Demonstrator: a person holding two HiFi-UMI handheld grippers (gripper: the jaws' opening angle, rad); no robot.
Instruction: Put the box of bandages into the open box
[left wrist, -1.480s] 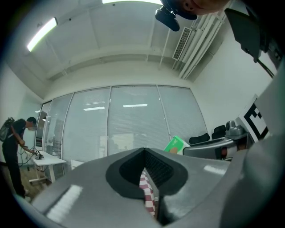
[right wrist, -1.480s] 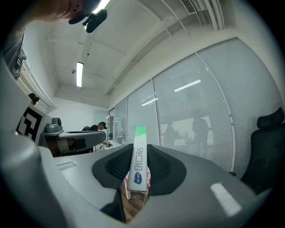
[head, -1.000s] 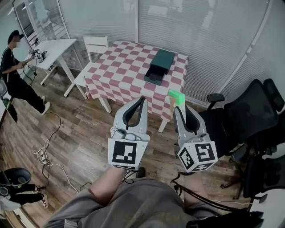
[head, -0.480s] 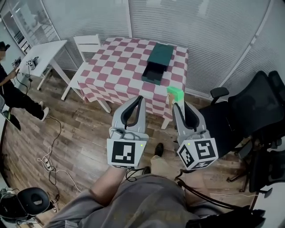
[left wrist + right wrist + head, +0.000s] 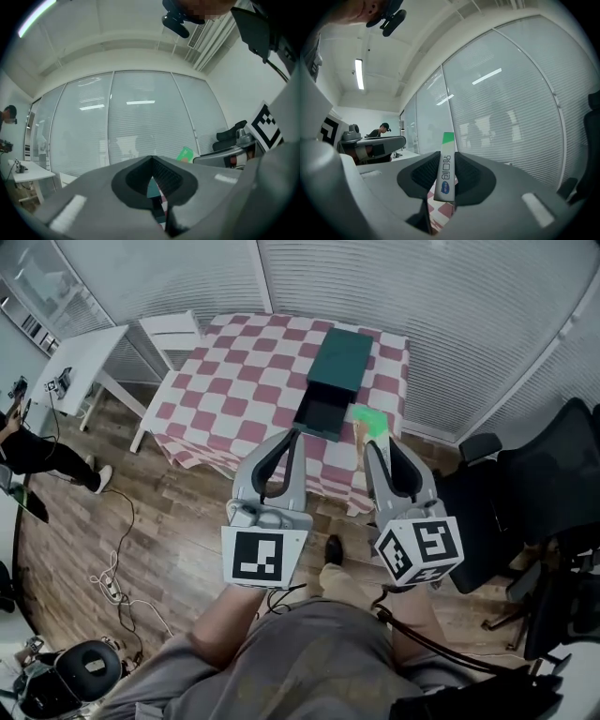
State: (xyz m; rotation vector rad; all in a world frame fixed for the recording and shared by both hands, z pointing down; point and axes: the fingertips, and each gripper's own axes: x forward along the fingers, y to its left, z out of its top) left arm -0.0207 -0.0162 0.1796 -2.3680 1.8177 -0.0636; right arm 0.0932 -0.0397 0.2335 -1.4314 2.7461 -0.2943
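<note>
One bandage box (image 5: 446,166) pinched edge-on between right tool (image 5: 375,444) jaws.

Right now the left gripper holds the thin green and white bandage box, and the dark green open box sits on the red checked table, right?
No, the right gripper holds the thin green and white bandage box; the right gripper view shows it between the jaws. The dark green open box sits on the red checked table.
</note>
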